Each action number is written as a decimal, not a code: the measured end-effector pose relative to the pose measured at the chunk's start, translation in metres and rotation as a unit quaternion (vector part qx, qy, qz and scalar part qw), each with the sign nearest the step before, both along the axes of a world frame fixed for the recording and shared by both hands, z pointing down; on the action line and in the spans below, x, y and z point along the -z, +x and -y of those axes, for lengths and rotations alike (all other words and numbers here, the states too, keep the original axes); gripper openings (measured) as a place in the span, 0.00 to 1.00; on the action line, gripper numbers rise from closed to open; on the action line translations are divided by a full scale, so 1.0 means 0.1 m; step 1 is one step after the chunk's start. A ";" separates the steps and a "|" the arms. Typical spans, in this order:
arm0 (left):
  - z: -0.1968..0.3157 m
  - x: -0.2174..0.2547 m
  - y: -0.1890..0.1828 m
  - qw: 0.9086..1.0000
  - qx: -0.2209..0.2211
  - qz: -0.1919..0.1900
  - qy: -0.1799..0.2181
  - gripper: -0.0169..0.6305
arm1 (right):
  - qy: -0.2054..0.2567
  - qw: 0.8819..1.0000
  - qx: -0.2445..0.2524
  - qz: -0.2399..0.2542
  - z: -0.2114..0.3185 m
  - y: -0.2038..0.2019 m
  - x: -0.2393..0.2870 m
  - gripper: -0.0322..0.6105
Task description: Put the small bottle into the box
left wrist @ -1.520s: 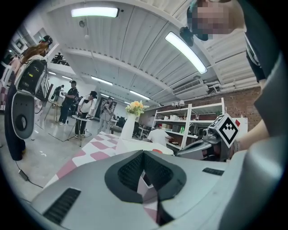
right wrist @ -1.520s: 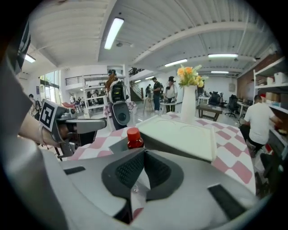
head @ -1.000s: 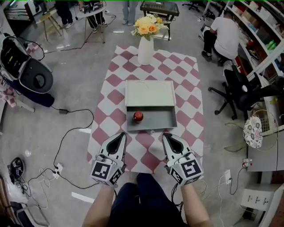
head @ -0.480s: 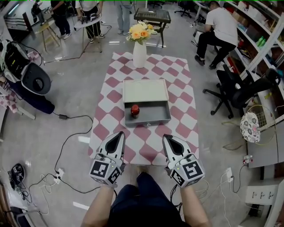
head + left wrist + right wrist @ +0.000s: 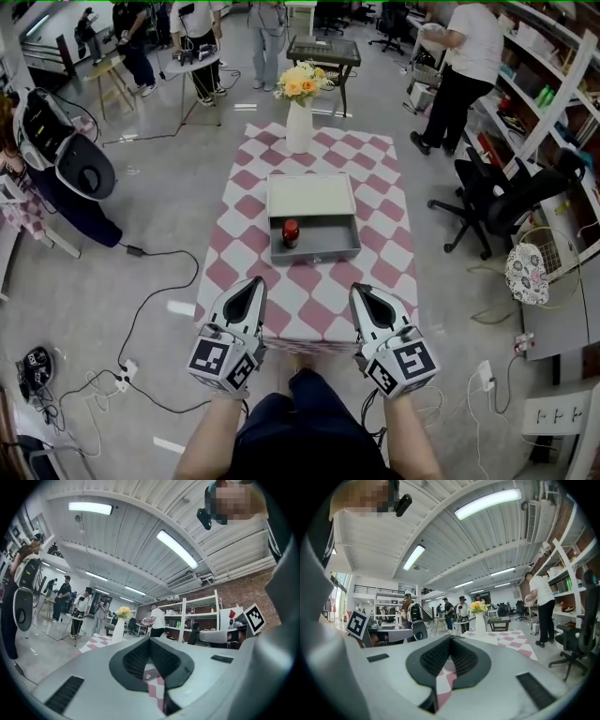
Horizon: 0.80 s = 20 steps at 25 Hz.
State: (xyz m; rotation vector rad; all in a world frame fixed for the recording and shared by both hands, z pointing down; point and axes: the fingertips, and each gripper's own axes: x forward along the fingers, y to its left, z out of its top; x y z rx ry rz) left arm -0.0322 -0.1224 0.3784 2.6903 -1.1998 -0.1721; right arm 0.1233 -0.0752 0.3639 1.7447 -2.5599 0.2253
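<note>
Bottle point(image 5: 291, 232) standing in box point(image 5: 328, 247) shows in head view only.

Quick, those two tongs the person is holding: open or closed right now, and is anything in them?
Left tongs: closed, holding nothing.
Right tongs: closed, holding nothing.

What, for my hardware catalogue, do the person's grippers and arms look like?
The left gripper and right gripper are matching light-grey tapered shells with black ribbed jaws. Each carries a cube of black-and-white square markers at the rear. No cables show; forearms are unsleeved.
</note>
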 end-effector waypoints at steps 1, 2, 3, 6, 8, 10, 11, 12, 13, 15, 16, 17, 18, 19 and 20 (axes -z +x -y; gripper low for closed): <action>-0.03 0.03 -0.02 1.000 0.001 -0.001 0.001 0.04 | 0.003 1.000 0.000 0.000 -0.03 -0.02 0.02 0.05; -0.06 0.06 -0.04 1.000 0.002 -0.001 0.002 0.04 | 0.006 1.000 -0.001 0.000 -0.07 -0.03 0.04 0.05; -0.10 0.08 -0.06 1.000 0.003 -0.002 0.004 0.04 | 0.009 1.000 -0.001 0.000 -0.10 -0.05 0.05 0.05; -0.19 0.13 -0.12 1.000 0.006 -0.003 0.009 0.04 | 0.017 1.000 0.000 0.001 -0.20 -0.10 0.10 0.05; -0.25 0.16 -0.15 1.000 0.006 -0.005 0.011 0.04 | 0.019 1.000 0.002 0.001 -0.26 -0.13 0.12 0.05; -0.30 0.17 -0.17 1.000 0.006 -0.007 0.013 0.04 | 0.020 1.000 0.003 0.000 -0.31 -0.16 0.14 0.05; -0.33 0.18 -0.17 1.000 0.006 -0.007 0.014 0.04 | 0.021 1.000 0.003 0.000 -0.34 -0.17 0.15 0.05; -0.35 0.19 -0.18 1.000 0.005 -0.008 0.015 0.04 | 0.022 1.000 0.002 -0.001 -0.36 -0.18 0.15 0.05; -0.38 0.20 -0.19 1.000 0.004 -0.010 0.015 0.04 | 0.022 1.000 0.002 -0.002 -0.39 -0.19 0.16 0.05; -0.43 0.23 -0.20 1.000 0.002 -0.012 0.018 0.04 | 0.025 1.000 0.001 -0.002 -0.44 -0.21 0.17 0.05; -0.45 0.24 -0.21 1.000 0.001 -0.013 0.019 0.04 | 0.026 1.000 0.001 -0.003 -0.46 -0.23 0.18 0.05; -0.47 0.25 -0.21 1.000 0.000 -0.014 0.020 0.04 | 0.027 1.000 0.001 -0.003 -0.49 -0.24 0.19 0.05; -0.49 0.26 -0.22 1.000 0.000 -0.014 0.021 0.04 | 0.028 1.000 0.001 -0.003 -0.51 -0.25 0.19 0.05; -0.51 0.27 -0.22 1.000 -0.001 -0.015 0.022 0.04 | 0.028 1.000 0.000 -0.004 -0.53 -0.25 0.20 0.05; -0.52 0.29 -0.23 1.000 -0.001 -0.015 0.022 0.04 | 0.029 1.000 0.000 -0.004 -0.55 -0.26 0.20 0.05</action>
